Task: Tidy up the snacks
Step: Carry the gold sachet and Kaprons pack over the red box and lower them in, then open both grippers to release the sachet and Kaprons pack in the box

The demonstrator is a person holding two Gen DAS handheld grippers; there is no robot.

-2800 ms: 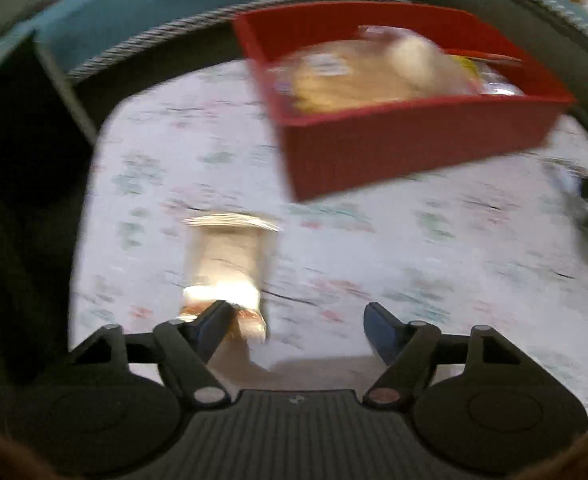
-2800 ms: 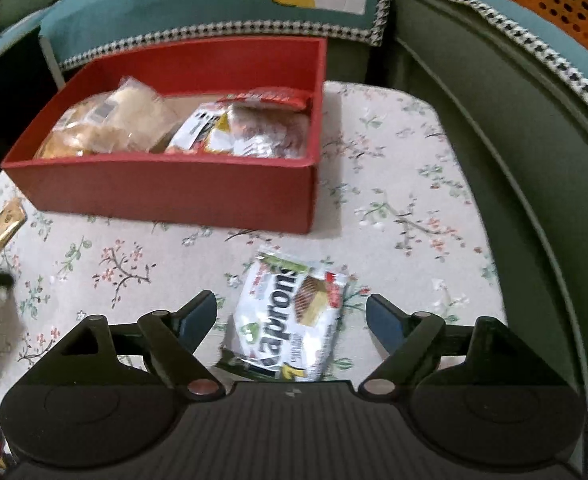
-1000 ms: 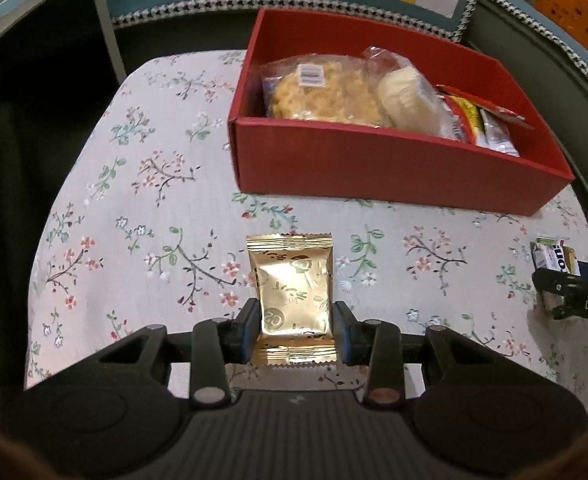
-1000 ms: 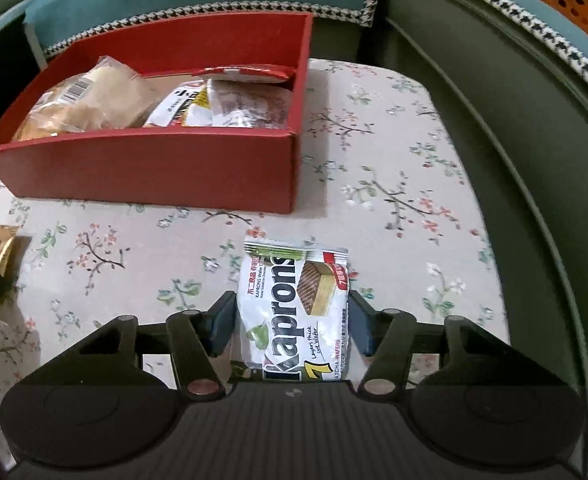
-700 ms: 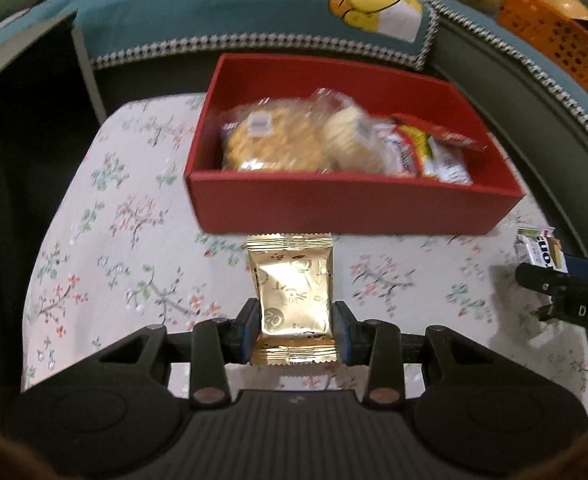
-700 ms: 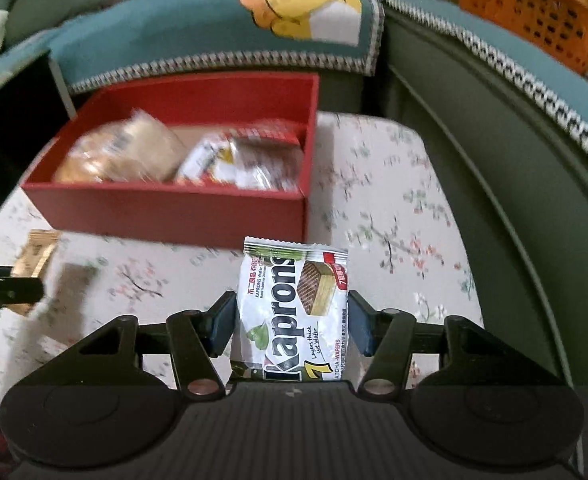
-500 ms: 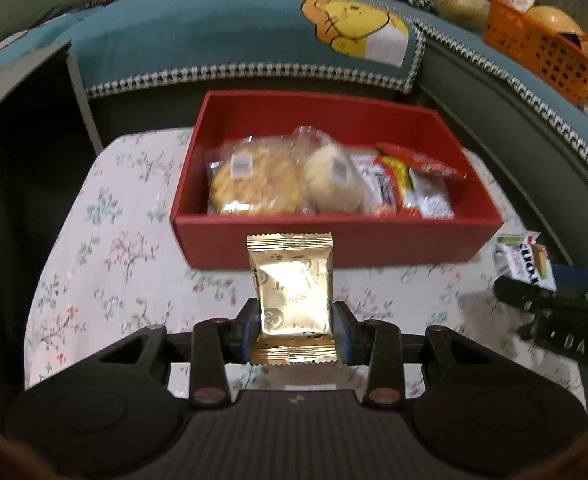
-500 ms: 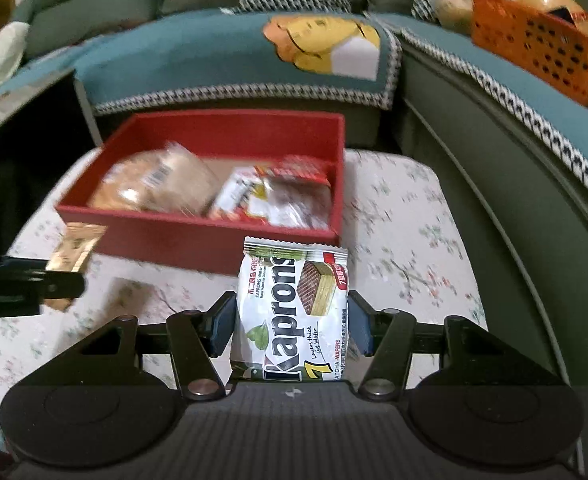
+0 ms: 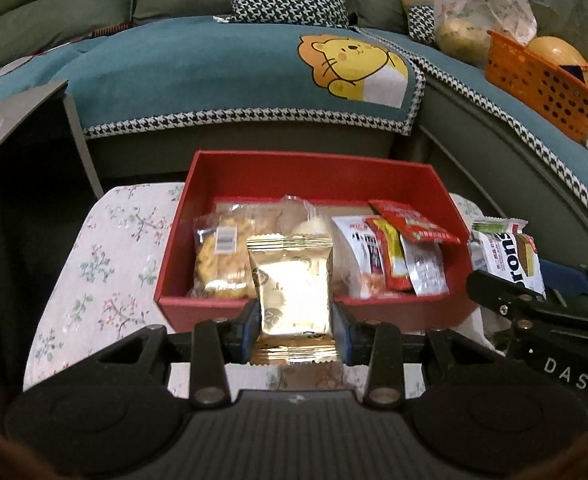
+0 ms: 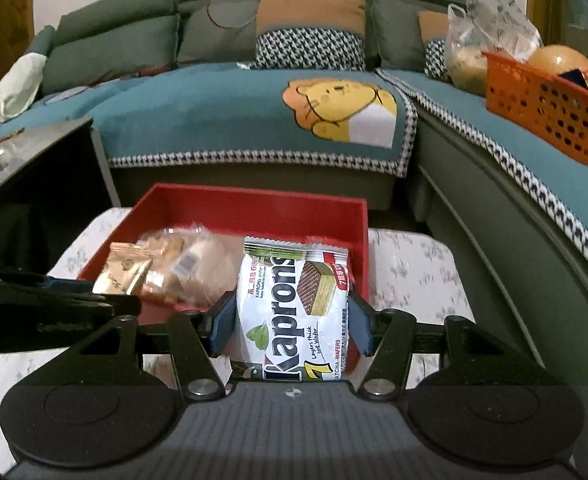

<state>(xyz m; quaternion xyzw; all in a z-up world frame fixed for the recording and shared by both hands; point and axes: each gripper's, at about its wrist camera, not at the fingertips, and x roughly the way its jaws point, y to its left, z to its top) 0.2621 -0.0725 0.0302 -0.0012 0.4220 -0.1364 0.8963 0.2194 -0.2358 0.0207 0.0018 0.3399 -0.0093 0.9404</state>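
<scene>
My left gripper (image 9: 294, 326) is shut on a gold foil snack packet (image 9: 292, 284), held upright in the air before the red box (image 9: 254, 172). A white Kaprons wafer packet (image 10: 294, 304) stands clamped in my right gripper (image 10: 292, 330), raised in front of the box's (image 10: 254, 204) right half. The box holds several wrapped snacks: a cookie bag (image 9: 218, 256), a pale bun, and red and white packets (image 9: 397, 256). In the left wrist view the right gripper (image 9: 505, 296) with the wafer packet (image 9: 505, 254) shows at the right. The left gripper (image 10: 54, 300) with the gold packet (image 10: 122, 268) shows at the left of the right wrist view.
The box sits on a small table with a floral cloth (image 9: 106, 264). A sofa with a teal lion-print cover (image 9: 234, 76) wraps behind and to the right. An orange basket (image 10: 545, 108) rests on the sofa's right side. A dark side table (image 10: 34, 152) stands left.
Both grippers rose off the tablecloth with their packets and tilted up; the box now sits lower and closer behind the packets, and the sofa has come into view.
</scene>
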